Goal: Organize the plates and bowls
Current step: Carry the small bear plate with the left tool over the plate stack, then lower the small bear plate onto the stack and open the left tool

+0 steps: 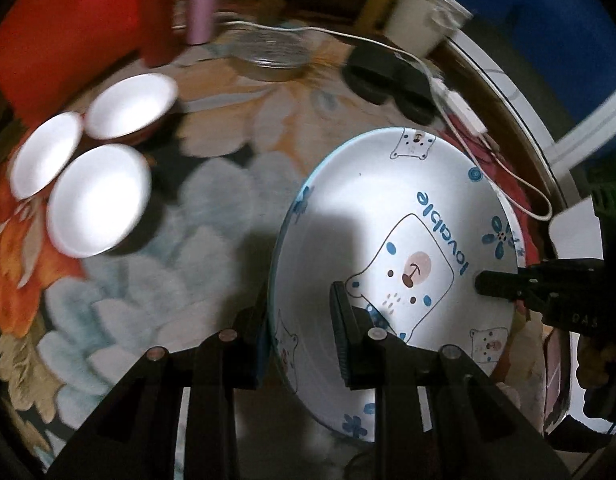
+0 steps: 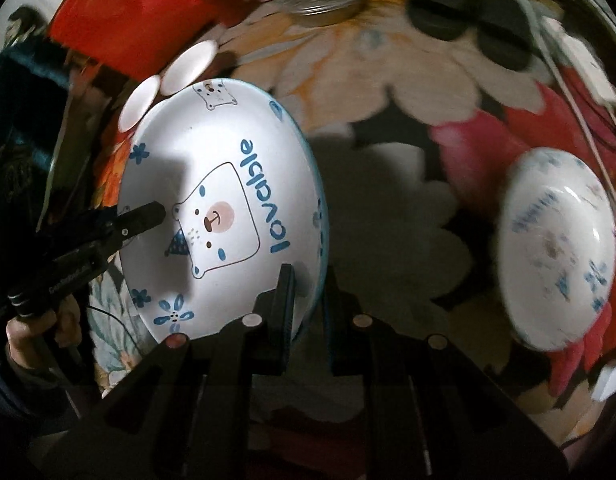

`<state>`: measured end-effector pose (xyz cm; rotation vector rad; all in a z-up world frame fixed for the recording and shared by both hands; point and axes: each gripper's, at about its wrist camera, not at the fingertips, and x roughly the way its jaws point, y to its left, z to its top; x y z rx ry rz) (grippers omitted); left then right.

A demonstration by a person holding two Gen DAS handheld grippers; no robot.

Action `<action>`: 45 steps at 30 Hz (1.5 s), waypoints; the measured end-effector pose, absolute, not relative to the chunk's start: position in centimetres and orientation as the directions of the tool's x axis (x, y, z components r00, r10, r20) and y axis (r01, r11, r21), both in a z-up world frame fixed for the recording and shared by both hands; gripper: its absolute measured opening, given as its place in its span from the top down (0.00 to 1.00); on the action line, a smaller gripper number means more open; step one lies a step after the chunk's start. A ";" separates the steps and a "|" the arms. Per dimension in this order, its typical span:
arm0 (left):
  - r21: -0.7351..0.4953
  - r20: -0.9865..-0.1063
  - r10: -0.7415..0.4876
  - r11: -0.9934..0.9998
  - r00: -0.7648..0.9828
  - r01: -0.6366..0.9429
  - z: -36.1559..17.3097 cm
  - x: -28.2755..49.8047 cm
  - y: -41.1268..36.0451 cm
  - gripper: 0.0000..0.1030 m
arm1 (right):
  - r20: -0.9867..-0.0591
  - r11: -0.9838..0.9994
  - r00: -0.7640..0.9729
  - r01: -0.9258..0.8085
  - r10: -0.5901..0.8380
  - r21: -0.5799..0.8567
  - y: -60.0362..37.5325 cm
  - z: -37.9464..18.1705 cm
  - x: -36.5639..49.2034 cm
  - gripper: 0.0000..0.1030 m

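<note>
A white plate with a bear print and the word "lovable" is held above the floral tablecloth by both grippers. My left gripper is shut on its near rim. My right gripper is shut on the opposite rim of the same plate. Each gripper shows in the other's view, the right one and the left one. Three white bowls stand at the left. A second bear-print dish lies on the table at the right.
At the back stand a red box, a pink bottle, a metal lid, black round objects and a white cable with a plug. The table's edge curves at the right.
</note>
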<state>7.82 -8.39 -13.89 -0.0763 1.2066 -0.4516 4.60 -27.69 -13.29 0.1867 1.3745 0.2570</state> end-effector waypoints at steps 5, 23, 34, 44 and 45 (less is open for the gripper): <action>-0.334 -0.873 -0.422 0.882 0.244 0.332 -14.5 8.2 -13.9 0.74 | -0.950 0.968 0.195 0.018 0.242 0.250 -33.0 -12.9 3.3 0.87; -0.299 -0.892 -0.424 0.814 0.156 0.498 -16.5 9.0 -31.9 0.74 | -0.952 0.889 0.242 0.372 0.186 0.269 -49.5 -14.2 0.7 0.87; -0.231 -0.923 -0.352 0.830 0.157 0.509 -18.1 9.4 -35.8 0.74 | -0.947 0.854 0.253 0.431 0.197 0.293 -52.9 -16.2 0.8 0.87; -0.169 -0.942 -0.290 0.842 0.167 0.513 -19.4 9.7 -36.9 0.74 | -0.953 0.860 0.245 0.432 0.178 0.271 -53.6 -17.9 2.1 0.87; -0.152 -0.944 -0.280 0.840 0.175 0.521 -19.3 9.6 -37.1 0.74 | -0.954 0.861 0.246 0.432 0.174 0.269 -53.7 -18.0 2.1 0.87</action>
